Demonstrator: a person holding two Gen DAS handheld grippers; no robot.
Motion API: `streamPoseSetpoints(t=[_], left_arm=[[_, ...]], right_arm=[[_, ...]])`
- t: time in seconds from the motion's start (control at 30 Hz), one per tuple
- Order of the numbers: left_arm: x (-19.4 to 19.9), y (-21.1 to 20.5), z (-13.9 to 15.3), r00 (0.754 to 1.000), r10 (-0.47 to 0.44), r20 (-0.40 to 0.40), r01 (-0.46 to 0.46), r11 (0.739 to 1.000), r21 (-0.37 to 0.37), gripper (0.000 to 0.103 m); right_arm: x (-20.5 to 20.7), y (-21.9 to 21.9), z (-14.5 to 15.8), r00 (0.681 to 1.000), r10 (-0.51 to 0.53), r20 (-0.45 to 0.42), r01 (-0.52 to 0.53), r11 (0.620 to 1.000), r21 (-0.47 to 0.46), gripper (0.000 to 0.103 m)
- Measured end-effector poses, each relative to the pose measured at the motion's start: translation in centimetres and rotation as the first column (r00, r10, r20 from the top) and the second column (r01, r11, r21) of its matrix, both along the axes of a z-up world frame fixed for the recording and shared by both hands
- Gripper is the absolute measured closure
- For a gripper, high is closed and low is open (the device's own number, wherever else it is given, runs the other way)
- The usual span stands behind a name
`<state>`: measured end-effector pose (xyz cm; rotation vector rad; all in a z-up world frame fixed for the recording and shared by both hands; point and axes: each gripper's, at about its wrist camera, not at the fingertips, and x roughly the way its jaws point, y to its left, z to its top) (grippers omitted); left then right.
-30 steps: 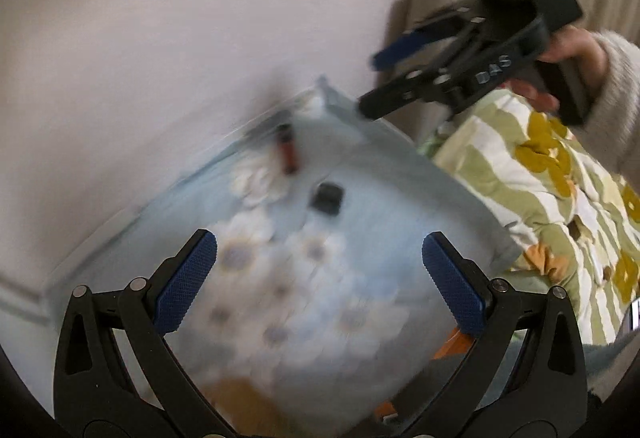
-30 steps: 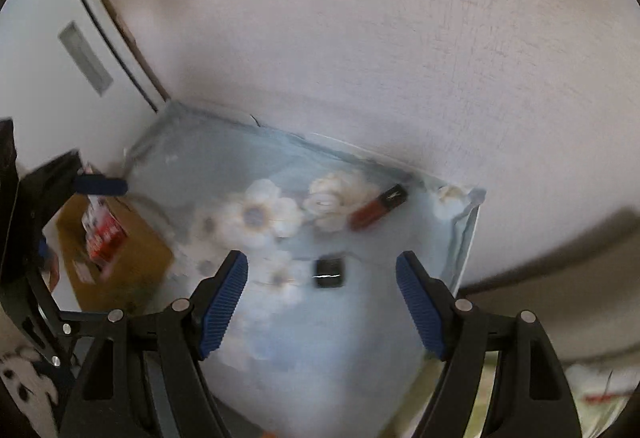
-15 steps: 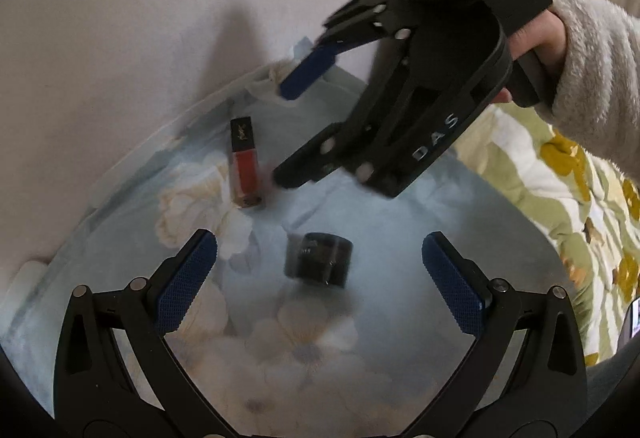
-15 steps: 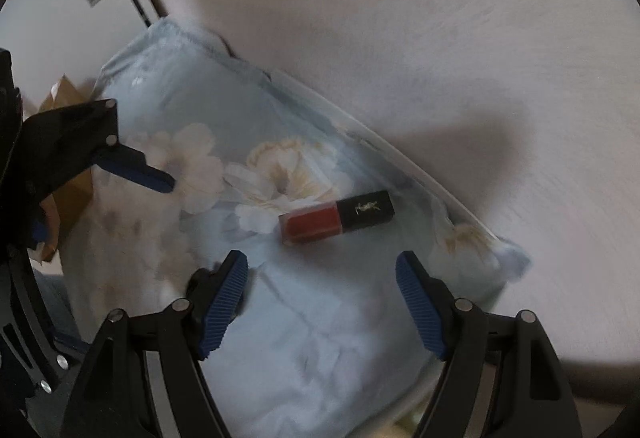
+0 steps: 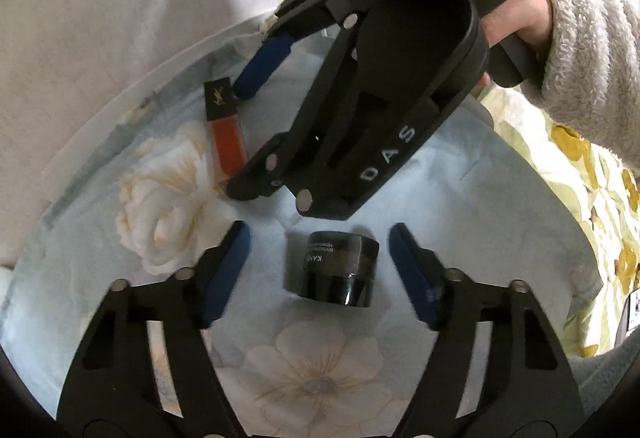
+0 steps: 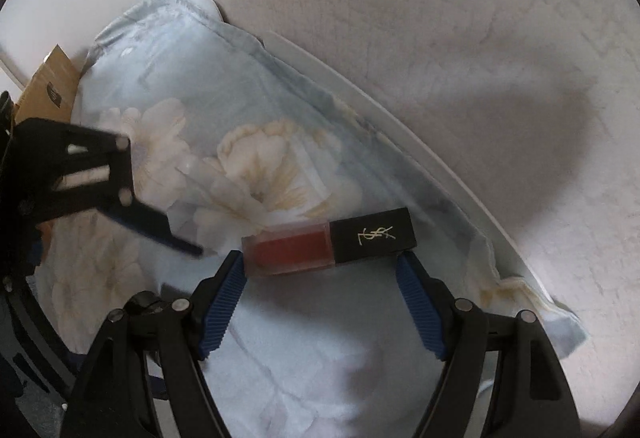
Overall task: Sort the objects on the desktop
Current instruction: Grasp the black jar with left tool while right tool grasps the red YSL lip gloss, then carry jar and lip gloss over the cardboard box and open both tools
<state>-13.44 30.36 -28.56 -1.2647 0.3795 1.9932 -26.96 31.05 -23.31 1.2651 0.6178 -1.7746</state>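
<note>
A small black jar (image 5: 334, 270) lies on its side on the pale blue floral cloth (image 5: 460, 217). My left gripper (image 5: 318, 238) straddles it, jaws closing, with a gap still showing on each side of the jar. A red lip gloss tube with a black cap (image 6: 328, 242) lies crosswise just at the tips of my right gripper (image 6: 320, 262), which is open, its blue pads (image 6: 416, 302) beside the tube's two ends without squeezing it. In the left wrist view the tube (image 5: 224, 133) sits between the right gripper's fingers.
A white wall (image 6: 440, 17) rises close behind the cloth's far edge. A person's hand in a fleecy sleeve (image 5: 580, 37) holds the right gripper. Yellow-green floral bedding (image 5: 592, 177) lies to the right; a cardboard box (image 6: 44, 85) stands beyond the cloth's left end.
Both grippers have come down close to the cloth. The left jaws have narrowed around the black jar. The right gripper has dropped over the lip gloss tube at the same width.
</note>
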Motion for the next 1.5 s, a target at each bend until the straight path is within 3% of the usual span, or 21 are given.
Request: streamPoseSetpoints(t=[0.07, 0.13, 0.17, 0.23, 0.37, 0.67, 0.77, 0.8, 0.87, 1.0, 1.13, 1.5], left_arm=[[0.1, -0.1, -0.2, 1.000, -0.012, 0.014, 0.012, 1.000, 0.000, 0.063], [0.1, -0.2, -0.2, 1.000, -0.017, 0.021, 0.017, 1.000, 0.000, 0.071], [0.2, -0.3, -0.2, 1.000, -0.018, 0.019, 0.018, 1.000, 0.000, 0.071], [0.3, -0.5, -0.1, 1.000, -0.020, 0.019, 0.020, 1.000, -0.001, 0.071], [0.7, -0.7, 0.3, 0.999, -0.031, 0.014, 0.031, 0.999, -0.012, 0.071], [1.1, -1.7, 1.9, 1.000, -0.028, 0.007, 0.028, 1.000, 0.003, 0.071], [1.1, -2.5, 2.5, 1.000, -0.004, 0.017, 0.004, 1.000, 0.025, 0.071], [1.1, -2.8, 2.6, 1.000, 0.002, 0.017, -0.002, 1.000, 0.027, 0.071], [1.1, -3.1, 2.8, 1.000, 0.007, 0.016, -0.007, 1.000, 0.024, 0.071], [1.1, -4.0, 2.8, 1.000, 0.023, 0.012, -0.023, 1.000, 0.008, 0.071], [1.1, -4.8, 3.1, 0.999, 0.036, 0.015, -0.036, 0.999, 0.009, 0.071], [1.8, -7.5, 6.6, 0.997, 0.075, 0.020, -0.075, 0.997, 0.035, 0.071]], right_arm=[[0.0, 0.1, 0.0, 1.000, 0.002, -0.009, -0.002, 1.000, -0.009, 0.031], [0.2, 0.3, 0.1, 1.000, 0.008, -0.011, -0.008, 1.000, -0.023, 0.043], [0.2, 0.4, 0.3, 1.000, 0.009, -0.005, -0.009, 1.000, -0.029, 0.053], [0.2, 0.2, 0.3, 1.000, 0.012, 0.003, -0.012, 1.000, -0.027, 0.057], [0.1, 0.0, 0.3, 1.000, -0.004, 0.004, 0.005, 1.000, -0.027, 0.057], [0.2, -1.4, 0.0, 0.993, -0.113, -0.029, 0.114, 0.993, 0.029, 0.045], [-0.9, -1.0, 0.2, 0.962, -0.260, 0.082, 0.263, 0.964, -0.029, 0.042], [-1.3, -0.5, 0.3, 0.936, -0.324, 0.139, 0.334, 0.940, -0.062, 0.042], [-1.6, -0.2, 0.3, 0.905, -0.394, 0.163, 0.409, 0.910, -0.072, 0.042], [-0.9, -1.0, 0.4, 0.896, -0.443, 0.024, 0.443, 0.896, -0.013, 0.066], [0.0, -1.1, 0.7, 0.892, -0.451, -0.014, 0.451, 0.893, -0.012, 0.085], [2.9, 1.5, 2.7, 0.880, -0.475, 0.015, 0.475, 0.879, -0.045, 0.085]])
